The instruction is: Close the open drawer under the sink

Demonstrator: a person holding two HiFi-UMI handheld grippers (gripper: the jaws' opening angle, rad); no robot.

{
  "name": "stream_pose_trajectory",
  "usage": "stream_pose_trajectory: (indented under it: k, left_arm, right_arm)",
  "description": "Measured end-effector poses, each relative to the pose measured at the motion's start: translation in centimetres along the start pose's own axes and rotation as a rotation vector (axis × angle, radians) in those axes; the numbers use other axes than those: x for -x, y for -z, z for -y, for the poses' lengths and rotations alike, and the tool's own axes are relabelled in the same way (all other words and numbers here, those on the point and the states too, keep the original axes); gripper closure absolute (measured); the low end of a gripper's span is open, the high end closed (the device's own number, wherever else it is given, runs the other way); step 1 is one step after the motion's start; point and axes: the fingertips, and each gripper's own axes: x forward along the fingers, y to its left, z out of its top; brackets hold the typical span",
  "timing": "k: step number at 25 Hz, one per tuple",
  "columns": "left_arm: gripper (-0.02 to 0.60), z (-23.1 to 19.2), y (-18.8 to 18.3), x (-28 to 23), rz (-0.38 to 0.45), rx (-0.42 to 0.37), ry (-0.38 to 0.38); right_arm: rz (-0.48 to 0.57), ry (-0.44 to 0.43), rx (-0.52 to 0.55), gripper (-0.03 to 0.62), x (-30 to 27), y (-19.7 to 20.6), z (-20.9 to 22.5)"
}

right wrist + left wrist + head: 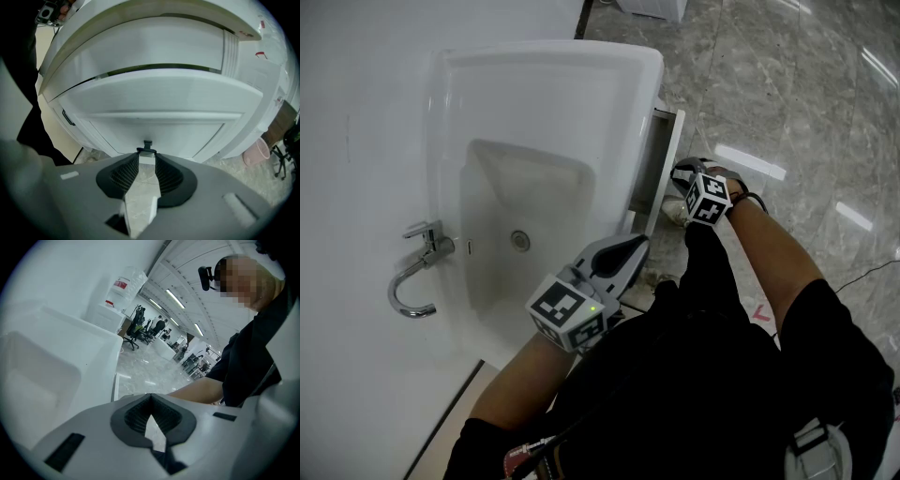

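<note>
The white drawer point(667, 150) sticks out from under the white sink point(546, 58). In the right gripper view its wide white front point(154, 101) fills the frame, with a small black pull point(147, 144) at its lower edge. My right gripper point(683, 177) point(146, 156) points down at that front. Its jaws stand open with a gap between them, and the pull sits just past the fingertips; I cannot tell if they touch it. My left gripper point(632, 247) point(150, 398) hovers by the sink's near edge, its fingertips meeting, holding nothing.
A chrome faucet point(418, 274) stands at the sink's left side. Grey marble floor point(787, 84) lies beyond the drawer. A cabinet panel with a black handle point(68, 117) shows beside the drawer, and a pink bin point(257, 152) stands on the floor to the right.
</note>
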Motion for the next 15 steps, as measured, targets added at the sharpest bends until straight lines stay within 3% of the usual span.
stream_pose_trajectory:
  k: [15]
  left_arm:
    - [0.581,-1.2,0.3,1.3,0.015,0.028,-0.003]
  right_arm:
    - [0.019,-0.004,0.014,0.487,-2.0,-3.0,0.4]
